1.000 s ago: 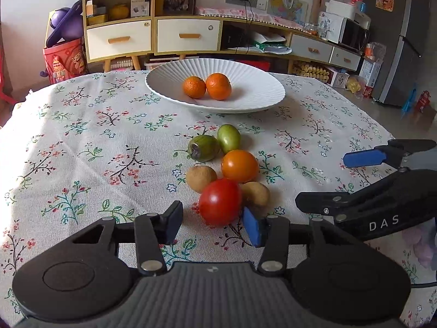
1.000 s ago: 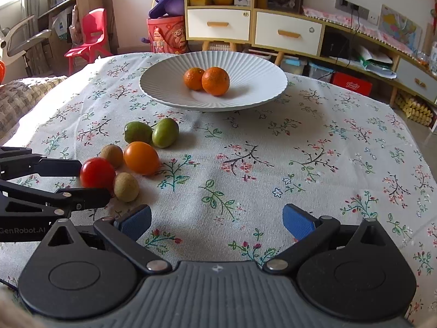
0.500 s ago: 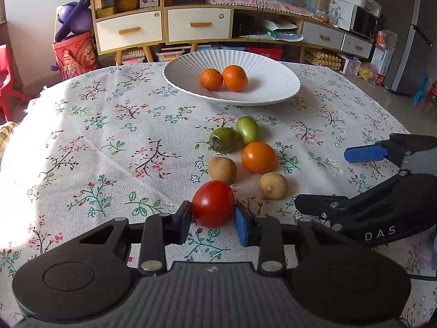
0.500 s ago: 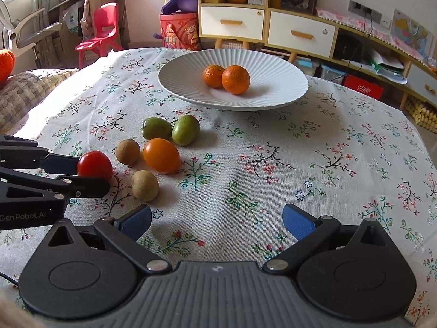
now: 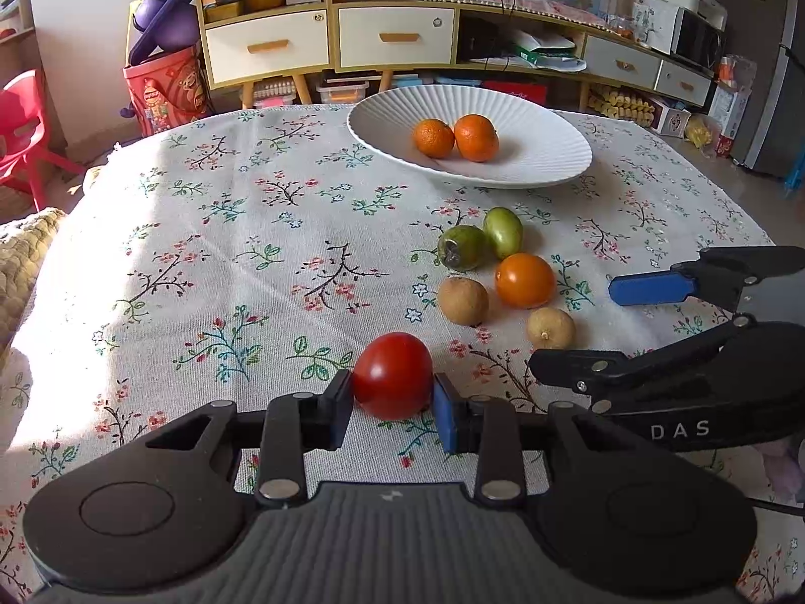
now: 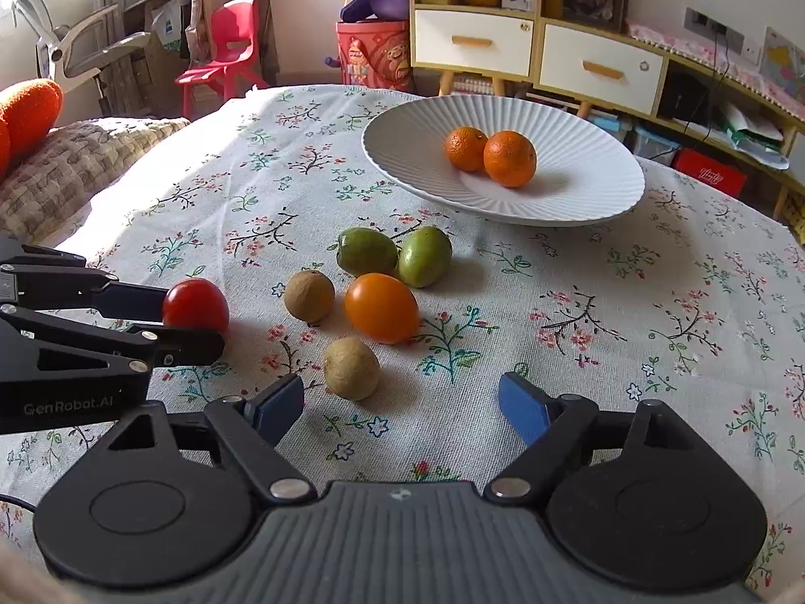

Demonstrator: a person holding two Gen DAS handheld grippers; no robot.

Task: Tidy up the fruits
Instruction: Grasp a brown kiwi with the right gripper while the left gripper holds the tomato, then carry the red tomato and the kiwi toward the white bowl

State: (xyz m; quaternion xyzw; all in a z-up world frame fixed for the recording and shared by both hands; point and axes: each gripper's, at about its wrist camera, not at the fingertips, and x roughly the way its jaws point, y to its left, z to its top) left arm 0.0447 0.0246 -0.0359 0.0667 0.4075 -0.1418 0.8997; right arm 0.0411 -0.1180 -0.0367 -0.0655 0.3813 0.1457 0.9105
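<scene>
Bare tablecloth [image 5: 241, 231] lies open left of the loose fruit cluster [image 5: 503, 272] fronting the plate [image 5: 548, 151].

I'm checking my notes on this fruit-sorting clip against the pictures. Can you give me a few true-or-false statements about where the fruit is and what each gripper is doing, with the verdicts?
1. The left gripper is shut on the red tomato. True.
2. The white plate holds three oranges. False: it holds two oranges.
3. The right gripper grips the orange tomato. False: its jaws stand open with nothing between them; they have just been closing.
4. Two green fruits lie touching, between the plate and the orange tomato. True.
5. The two brown fruits are on the plate. False: both lie on the tablecloth.
</scene>
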